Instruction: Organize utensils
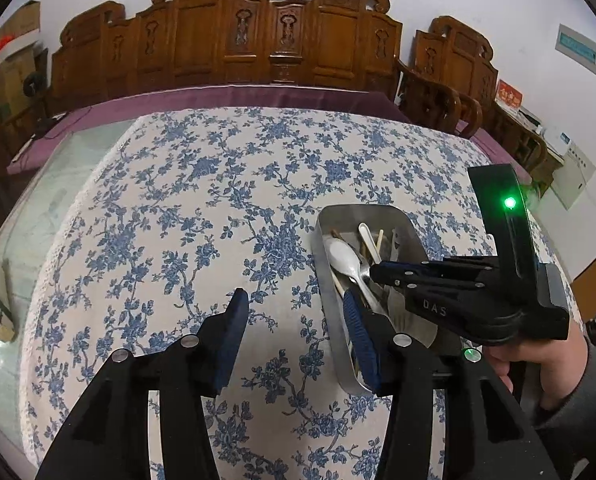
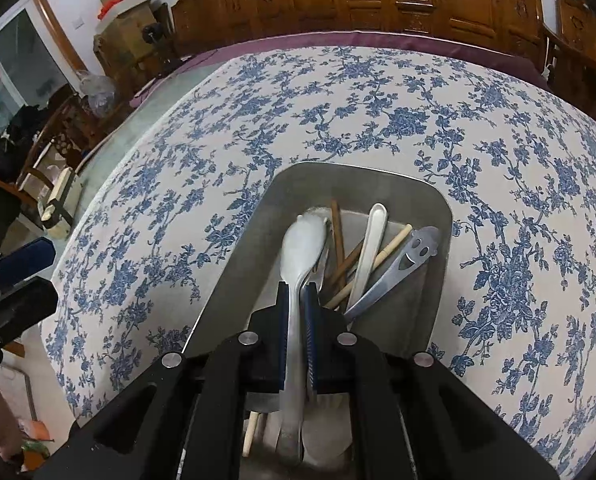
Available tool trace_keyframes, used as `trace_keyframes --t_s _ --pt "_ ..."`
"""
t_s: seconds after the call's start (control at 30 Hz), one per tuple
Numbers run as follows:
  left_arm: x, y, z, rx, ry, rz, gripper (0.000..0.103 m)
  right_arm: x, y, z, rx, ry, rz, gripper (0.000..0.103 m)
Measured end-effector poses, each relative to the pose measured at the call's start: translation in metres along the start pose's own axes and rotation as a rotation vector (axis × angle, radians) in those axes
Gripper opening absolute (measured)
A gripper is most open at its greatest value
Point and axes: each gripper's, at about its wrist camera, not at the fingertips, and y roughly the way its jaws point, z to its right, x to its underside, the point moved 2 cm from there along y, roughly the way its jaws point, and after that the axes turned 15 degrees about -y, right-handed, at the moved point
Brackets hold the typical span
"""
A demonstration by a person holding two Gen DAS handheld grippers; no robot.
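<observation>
Spoon (image 2: 298,264) clamped in right gripper (image 2: 296,300) over crowded metal tray (image 2: 233,280); left gripper (image 1: 293,304) released, empty.

tray (image 2: 233,264) on tablecloth (image 2: 378,100); spoon (image 2: 302,240) | chopsticks (image 2: 338,232) in tray

Black tool (image 2: 296,312) with blue ribbed pads (image 1: 358,328), silver screws; grey sleeve (image 1: 594,400).

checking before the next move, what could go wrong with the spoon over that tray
1. The right gripper pinches only the spoon handle, so the spoon may pivot or slip.
2. The tray already holds crossed chopsticks; the spoon could land askew.
3. The left gripper straddles the tray wall and may nudge it.
</observation>
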Motion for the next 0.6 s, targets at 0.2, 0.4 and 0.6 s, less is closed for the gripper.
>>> trace_keyframes --t_s 0.2,0.4,0.6 --pt "-0.001 -0.015 0.002 -0.010 -0.006 0.028 0.058 0.006 -0.023 -0.006 0.006 -0.027 0.040 0.013" --pt "0.008 -0.034 0.012 -0.023 -0.006 0.064 0.081 0.023 -0.070 -0.010 0.026 -0.045 0.119 0.018" --pt "0.021 -0.057 0.032 -0.040 -0.004 0.087 0.094 0.052 -0.127 -0.016 0.062 -0.043 0.207 0.054"
